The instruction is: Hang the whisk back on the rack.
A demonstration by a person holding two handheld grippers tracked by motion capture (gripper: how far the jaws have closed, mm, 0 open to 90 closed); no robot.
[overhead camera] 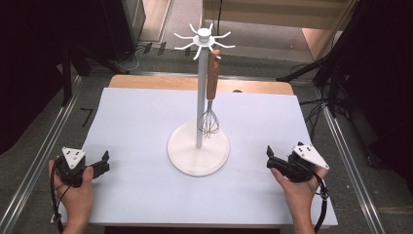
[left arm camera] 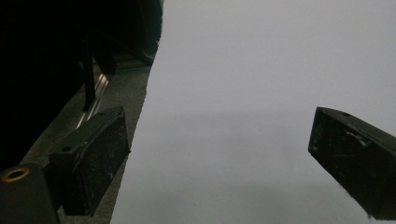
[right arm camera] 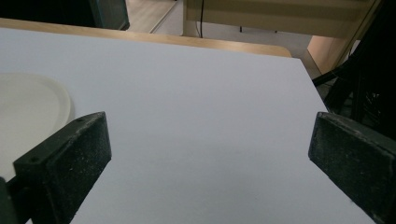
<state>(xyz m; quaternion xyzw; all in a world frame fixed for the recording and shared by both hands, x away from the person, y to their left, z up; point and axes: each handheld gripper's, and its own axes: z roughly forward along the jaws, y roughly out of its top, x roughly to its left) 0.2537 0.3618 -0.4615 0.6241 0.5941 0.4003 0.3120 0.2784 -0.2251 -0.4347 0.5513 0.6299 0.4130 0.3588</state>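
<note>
Whisk: a wire whisk with a brown wooden handle (overhead camera: pixel 210 92) is hung upright from one arm of the rack, its wire head just above the base and close beside the pole.
Rack: a white utensil stand with a round base, a slim pole and a spoked top (overhead camera: pixel 199 97) is placed at the middle of the table.
Table: a wooden table covered by a white sheet (overhead camera: pixel 146 122) is noted; the sheet is bare near both tools.
Left gripper (overhead camera: pixel 103 161): held at the near left edge, jaws spread wide, nothing between them, well apart from the rack.
Right gripper (overhead camera: pixel 269 157): held at the near right, jaws spread wide, nothing gripped; the rack's base is seen beside its left jaw.
</note>
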